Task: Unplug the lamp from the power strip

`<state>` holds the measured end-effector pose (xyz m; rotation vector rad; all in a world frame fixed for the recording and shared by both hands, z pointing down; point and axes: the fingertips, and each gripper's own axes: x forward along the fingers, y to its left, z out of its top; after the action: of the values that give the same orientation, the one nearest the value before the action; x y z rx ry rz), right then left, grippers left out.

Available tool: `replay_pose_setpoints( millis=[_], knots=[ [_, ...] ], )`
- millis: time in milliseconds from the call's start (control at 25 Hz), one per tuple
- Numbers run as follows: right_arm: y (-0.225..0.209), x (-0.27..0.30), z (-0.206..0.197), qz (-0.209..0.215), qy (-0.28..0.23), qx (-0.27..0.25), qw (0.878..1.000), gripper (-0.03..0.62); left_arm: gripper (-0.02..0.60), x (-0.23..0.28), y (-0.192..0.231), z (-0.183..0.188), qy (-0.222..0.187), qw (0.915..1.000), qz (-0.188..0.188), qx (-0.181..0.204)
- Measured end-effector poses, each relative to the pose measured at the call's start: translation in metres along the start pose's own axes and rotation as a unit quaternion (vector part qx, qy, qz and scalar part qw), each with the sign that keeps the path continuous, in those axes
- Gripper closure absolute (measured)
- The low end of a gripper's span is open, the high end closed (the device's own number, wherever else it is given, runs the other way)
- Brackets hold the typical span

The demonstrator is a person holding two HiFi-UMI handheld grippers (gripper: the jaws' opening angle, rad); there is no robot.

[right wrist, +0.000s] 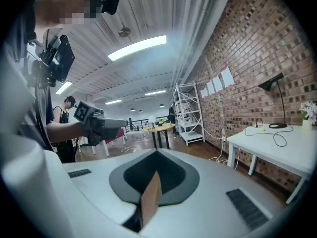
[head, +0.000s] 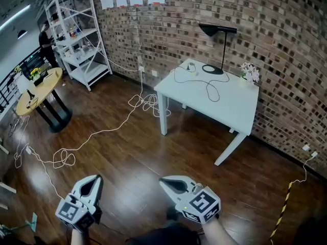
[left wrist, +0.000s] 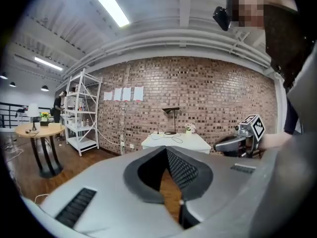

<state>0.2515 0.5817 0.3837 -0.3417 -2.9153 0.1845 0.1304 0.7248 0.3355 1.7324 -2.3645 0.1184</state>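
Observation:
A black desk lamp [head: 219, 34] stands at the back of a white table [head: 235, 111] by the brick wall. Its black cord [head: 210, 90] loops over the tabletop to a small white power strip [head: 190, 67] at the table's far left corner. Both grippers are low in the head view, far from the table, above the wooden floor. My left gripper [head: 97, 178] is shut and holds nothing. My right gripper [head: 163, 181] also has its jaws together and empty. In the left gripper view the lamp [left wrist: 172, 113] and table [left wrist: 176, 141] lie straight ahead of the gripper [left wrist: 166, 148]. In the right gripper view the table [right wrist: 277, 145] and lamp [right wrist: 275, 86] are off to the right.
A small pot of flowers [head: 251, 73] stands on the table's right end. White cables [head: 102, 131] trail across the floor. A white shelf unit [head: 76, 34] with a person [head: 47, 41] beside it and a round wooden table [head: 38, 88] stand at the left. Yellow-black tape [head: 282, 211] marks the floor at the right.

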Motion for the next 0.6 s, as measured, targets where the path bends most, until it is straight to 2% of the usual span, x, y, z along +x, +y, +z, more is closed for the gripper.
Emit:
replay_pose_setpoints(
  millis=[160, 280, 400, 600],
  knots=[
    [-0.045, -0.007, 0.010, 0.008, -0.018, 0.009, 1.000, 0.592, 0.583, 0.051, -0.022, 0.023, -0.007, 0.9994, -0.019, 0.029],
    [-0.084, -0.017, 0.006, -0.015, -0.002, 0.014, 1.000, 0.592, 0.580, 0.084, -0.041, 0.026, 0.001, 0.9981, -0.026, 0.056],
    [-0.113, -0.026, 0.006, -0.024, 0.002, 0.032, 0.999, 0.592, 0.580, 0.108, -0.052, 0.027, 0.012, 0.9977, -0.028, 0.061],
    [-0.139, -0.029, 0.010, -0.036, 0.002, 0.024, 0.999, 0.592, 0.577, 0.138, -0.049, 0.031, 0.015, 0.9966, -0.030, 0.076]
  ],
)
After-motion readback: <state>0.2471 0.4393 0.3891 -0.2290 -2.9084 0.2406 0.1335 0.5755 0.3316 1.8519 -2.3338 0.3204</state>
